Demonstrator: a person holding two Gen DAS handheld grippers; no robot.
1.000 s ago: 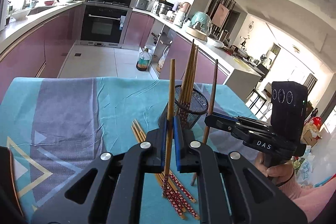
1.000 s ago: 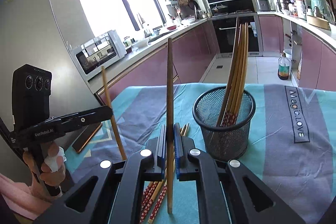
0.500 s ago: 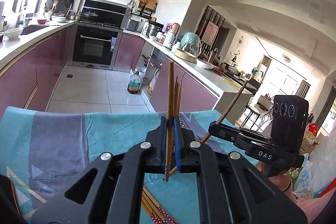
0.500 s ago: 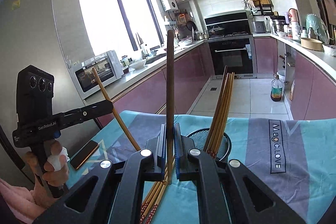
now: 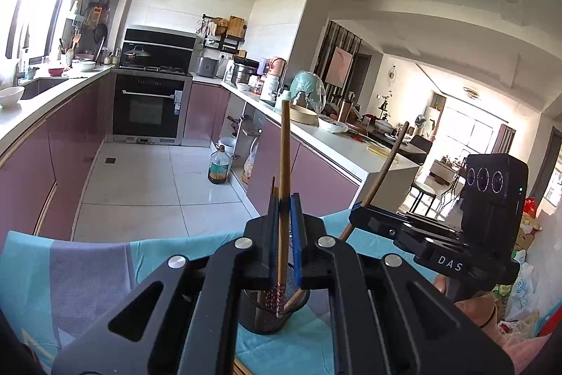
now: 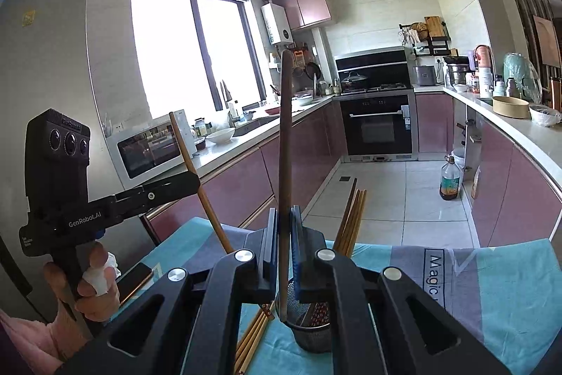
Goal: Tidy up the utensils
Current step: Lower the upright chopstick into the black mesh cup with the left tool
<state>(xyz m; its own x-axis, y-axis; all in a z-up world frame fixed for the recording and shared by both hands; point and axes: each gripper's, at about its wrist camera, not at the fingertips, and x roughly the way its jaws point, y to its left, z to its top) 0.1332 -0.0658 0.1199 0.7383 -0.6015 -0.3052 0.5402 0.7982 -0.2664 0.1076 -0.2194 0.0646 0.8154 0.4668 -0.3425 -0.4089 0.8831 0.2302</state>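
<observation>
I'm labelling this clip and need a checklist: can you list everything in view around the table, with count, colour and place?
mesh holder: one, black, on the tablecloth below both grippers
chopsticks in holder: several, wooden, standing in the mesh holder
loose chopsticks: a few, wooden with red patterned ends, lying on the cloth beside the holder
tablecloth: one, teal and grey
phone: one, dark, on the table's left edge
oil bottle: one, on the kitchen floor
left gripper: black, shut on light chopstick
right gripper: black, shut on dark chopstick
</observation>
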